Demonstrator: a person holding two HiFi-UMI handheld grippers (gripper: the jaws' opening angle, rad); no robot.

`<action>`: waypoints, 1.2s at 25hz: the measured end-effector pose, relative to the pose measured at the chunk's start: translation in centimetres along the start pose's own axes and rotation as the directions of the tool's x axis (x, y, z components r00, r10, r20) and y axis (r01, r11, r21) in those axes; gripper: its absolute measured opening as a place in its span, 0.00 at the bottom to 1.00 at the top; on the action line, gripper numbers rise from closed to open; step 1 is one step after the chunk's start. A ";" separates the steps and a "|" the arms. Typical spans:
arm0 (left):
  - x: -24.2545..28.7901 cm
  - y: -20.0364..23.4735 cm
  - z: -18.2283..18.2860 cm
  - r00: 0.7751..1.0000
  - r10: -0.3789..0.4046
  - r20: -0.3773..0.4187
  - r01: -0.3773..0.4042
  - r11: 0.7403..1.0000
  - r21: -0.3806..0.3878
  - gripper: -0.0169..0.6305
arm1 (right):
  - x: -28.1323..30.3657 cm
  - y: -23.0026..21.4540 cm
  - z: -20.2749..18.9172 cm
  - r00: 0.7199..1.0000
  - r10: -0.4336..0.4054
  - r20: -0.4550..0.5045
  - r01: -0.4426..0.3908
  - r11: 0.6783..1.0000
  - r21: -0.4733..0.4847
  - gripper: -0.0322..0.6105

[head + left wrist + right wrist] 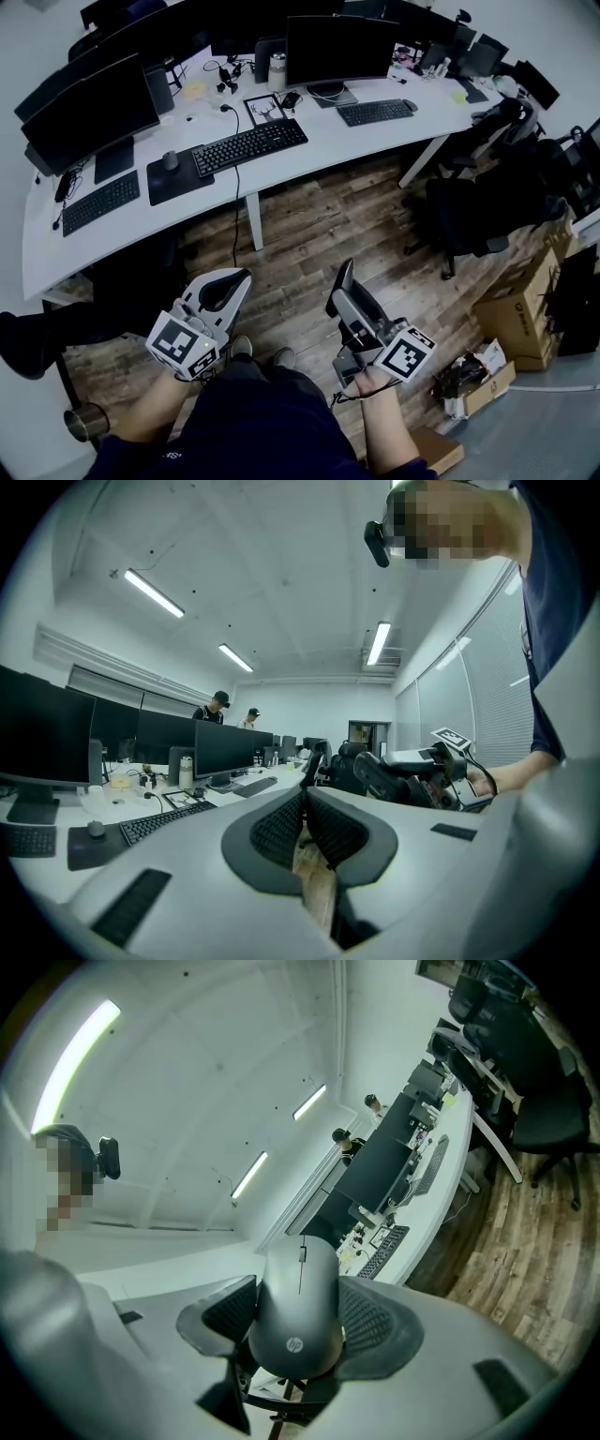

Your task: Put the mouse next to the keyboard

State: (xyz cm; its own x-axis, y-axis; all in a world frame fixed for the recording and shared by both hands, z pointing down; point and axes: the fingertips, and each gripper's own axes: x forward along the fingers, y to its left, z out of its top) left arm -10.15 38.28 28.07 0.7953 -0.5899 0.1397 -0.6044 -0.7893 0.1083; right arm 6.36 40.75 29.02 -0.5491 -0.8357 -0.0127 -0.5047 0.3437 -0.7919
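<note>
Mouse (300, 1312): dark grey, gripped by its two sides in the right gripper. The logo end faces that gripper's camera and the scroll wheel points away. It is held in the air over the wooden floor, well apart from the bench.
Right gripper (302, 1329): its fingers (377, 1321) are clenched on the mouse, one ribbed pad against each flank. In the head view the person's right hand holds it low, in front of their lap.
Left gripper (305, 810): its fingers (274, 832) are pressed together at the tips with nothing between them. It is held near the right gripper, on its left, at about the same height.
Keyboard (250, 145): black, lying flat on the bench just right of a dark mat.
Mat (178, 180): dark and rectangular, with a small grey round object on its far corner.
Other keyboards: one (100, 202) at the left end of the bench, one (373, 112) further right.
Bench (328, 141): long, white and curved, carrying the keyboards, cables and small clutter.
Monitors: one (91, 112) stands at the left, another (339, 47) near the middle, screens dark.
Floor (309, 234): wood planks, between the person and the bench.
Chairs (478, 211): dark office chairs to the right of the bench.
Boxes (520, 300): cardboard, on the floor at the far right.
</note>
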 end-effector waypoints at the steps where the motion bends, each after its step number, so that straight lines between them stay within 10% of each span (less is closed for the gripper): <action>1: 0.3 -0.1 -0.1 1.000 0.004 -0.001 -0.004 1.000 0.001 0.09 | -0.2 -0.4 0.1 1.000 -0.005 -0.004 0.005 1.000 -0.002 0.48; 30: 9.6 6.3 0.1 1.000 0.018 0.002 -0.018 1.000 -0.013 0.09 | 6.4 -7.0 5.6 0.998 -0.045 -0.046 0.041 0.996 -0.077 0.48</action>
State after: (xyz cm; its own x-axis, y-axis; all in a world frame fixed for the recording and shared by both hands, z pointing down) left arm -6.28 27.66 29.99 0.7847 -0.6041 0.1391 -0.6189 -0.7765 0.1183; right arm 10.10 30.58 31.07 -0.5561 -0.8296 0.0508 -0.5765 0.3409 -0.7425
